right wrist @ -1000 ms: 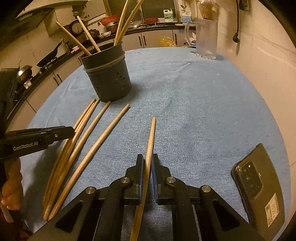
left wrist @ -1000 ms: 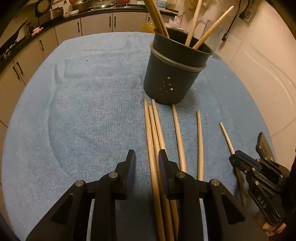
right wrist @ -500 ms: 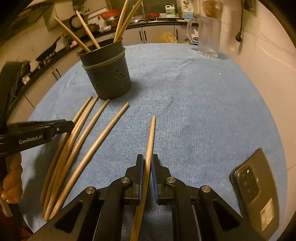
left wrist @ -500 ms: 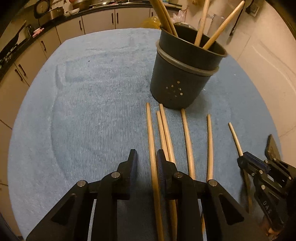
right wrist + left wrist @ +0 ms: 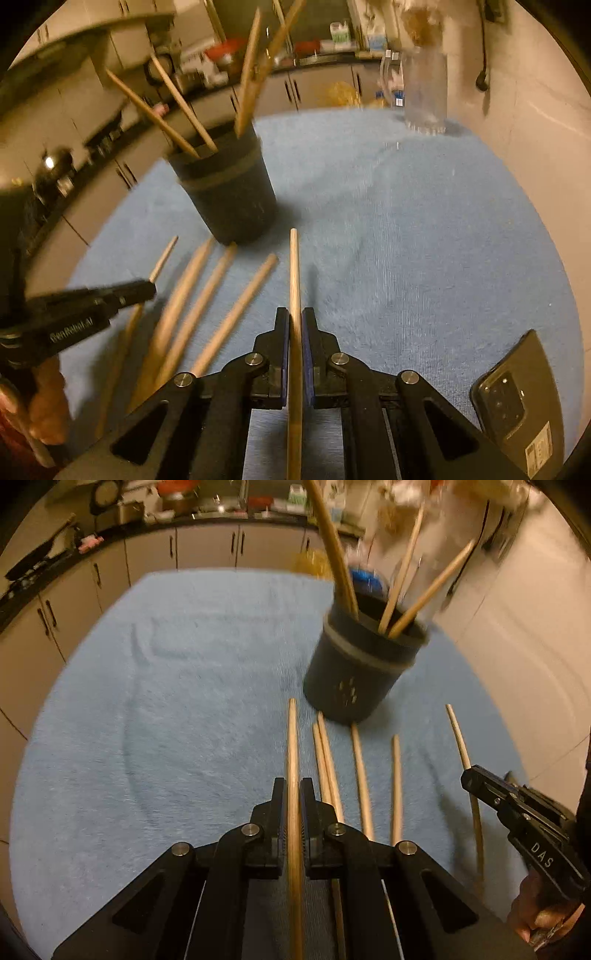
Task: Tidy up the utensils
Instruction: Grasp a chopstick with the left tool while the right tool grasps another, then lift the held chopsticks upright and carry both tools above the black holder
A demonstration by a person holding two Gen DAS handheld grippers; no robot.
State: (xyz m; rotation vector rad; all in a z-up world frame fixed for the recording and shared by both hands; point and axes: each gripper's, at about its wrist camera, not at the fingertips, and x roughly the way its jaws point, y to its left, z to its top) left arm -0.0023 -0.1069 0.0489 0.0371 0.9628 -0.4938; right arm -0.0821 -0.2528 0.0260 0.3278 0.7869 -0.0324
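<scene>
On blue-towelled worktop [image 5: 166,701] nr dark holder [image 5: 354,679], left tool [image 5: 293,805] just closed tight on one chopstick [image 5: 293,746], right tool [image 5: 294,332] clamped on another chopstick [image 5: 294,266], 4 more loose between.

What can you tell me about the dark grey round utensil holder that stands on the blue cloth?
The dark grey round utensil holder looks like plastic, tapering toward its base, with a lighter grey band below the rim and small drain holes low on its wall. It stands upright on the blue textured cloth, open at the top. Several long wooden sticks lean inside it, fanning outward. More such sticks lie on the cloth before it; the tips of some end close to its base. Neither gripper touches it.
</scene>
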